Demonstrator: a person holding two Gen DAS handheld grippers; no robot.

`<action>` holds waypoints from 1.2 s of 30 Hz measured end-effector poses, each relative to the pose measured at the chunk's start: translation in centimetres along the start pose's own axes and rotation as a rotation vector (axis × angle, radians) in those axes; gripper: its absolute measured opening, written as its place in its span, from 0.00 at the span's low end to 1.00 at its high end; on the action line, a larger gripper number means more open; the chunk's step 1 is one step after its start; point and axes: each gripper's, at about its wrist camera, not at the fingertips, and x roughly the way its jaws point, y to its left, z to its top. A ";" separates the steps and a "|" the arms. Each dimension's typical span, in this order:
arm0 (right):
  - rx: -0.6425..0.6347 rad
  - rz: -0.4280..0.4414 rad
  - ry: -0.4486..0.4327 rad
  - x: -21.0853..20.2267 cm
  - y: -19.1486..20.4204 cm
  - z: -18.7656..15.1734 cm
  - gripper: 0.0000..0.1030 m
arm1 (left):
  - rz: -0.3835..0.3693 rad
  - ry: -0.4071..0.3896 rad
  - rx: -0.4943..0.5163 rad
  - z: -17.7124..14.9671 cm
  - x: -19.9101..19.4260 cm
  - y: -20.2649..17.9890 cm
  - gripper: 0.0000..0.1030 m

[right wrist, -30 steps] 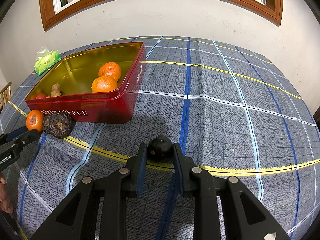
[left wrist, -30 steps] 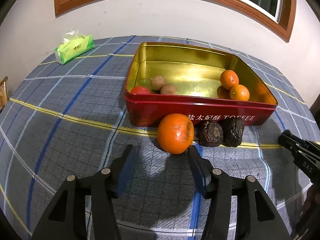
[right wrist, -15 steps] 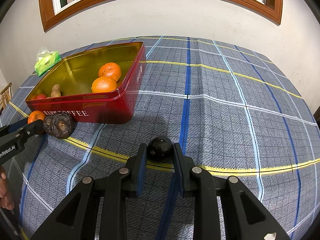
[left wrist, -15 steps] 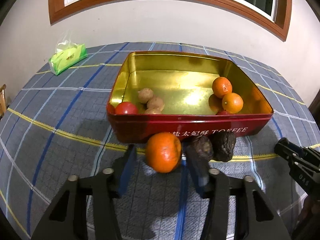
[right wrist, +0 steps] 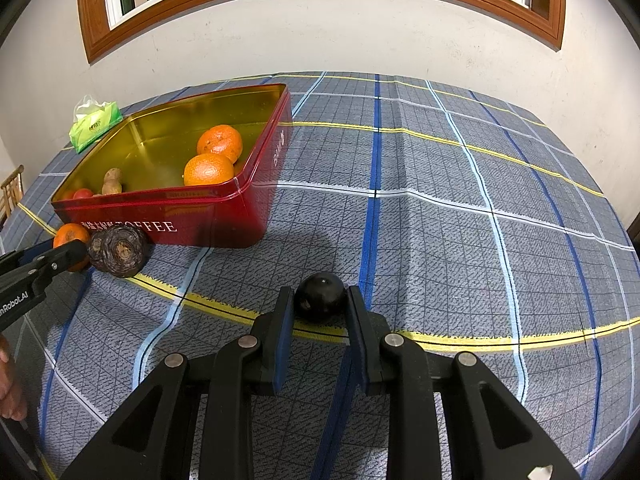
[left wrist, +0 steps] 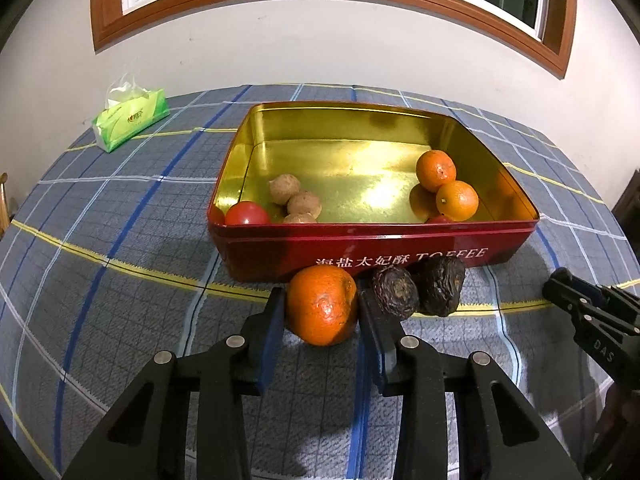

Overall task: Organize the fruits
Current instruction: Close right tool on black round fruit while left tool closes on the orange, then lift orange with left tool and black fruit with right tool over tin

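An orange (left wrist: 322, 312) lies on the checked cloth in front of the red toffee tin (left wrist: 400, 240). My left gripper (left wrist: 320, 295) is closing on it, and both pads touch its sides. Two wrinkled dark fruits (left wrist: 396, 296) lie against the orange's right side. Inside the tin are two oranges (left wrist: 436, 170), small brown fruits (left wrist: 284, 189) and a red tomato (left wrist: 247, 214). In the right wrist view my right gripper (right wrist: 320, 291) is shut on a smooth dark round fruit (right wrist: 320, 298) resting on the cloth, right of the tin (right wrist: 224, 216).
A green tissue pack (left wrist: 128, 120) lies at the back left of the table, near the white wall. The checked tablecloth (right wrist: 480, 200) stretches to the right of the tin. A person's hand (right wrist: 10, 396) shows at the left edge of the right wrist view.
My left gripper has moved forward to the orange and its jaws have narrowed from wide apart to touching the fruit. The right gripper and its dark fruit have not moved.
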 end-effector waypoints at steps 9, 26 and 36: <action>0.000 -0.001 0.000 0.0 0.0 0.0 0.24 | 0.003 -0.004 0.008 -0.1 -0.5 -0.1 0.36; 0.010 -0.002 -0.022 -0.3 -0.4 -0.1 0.23 | -0.008 -0.022 0.023 -0.1 -1.7 0.4 0.36; -0.001 0.014 -0.053 -1.8 0.3 0.6 0.23 | -0.049 -0.058 0.021 0.8 -2.9 1.3 0.36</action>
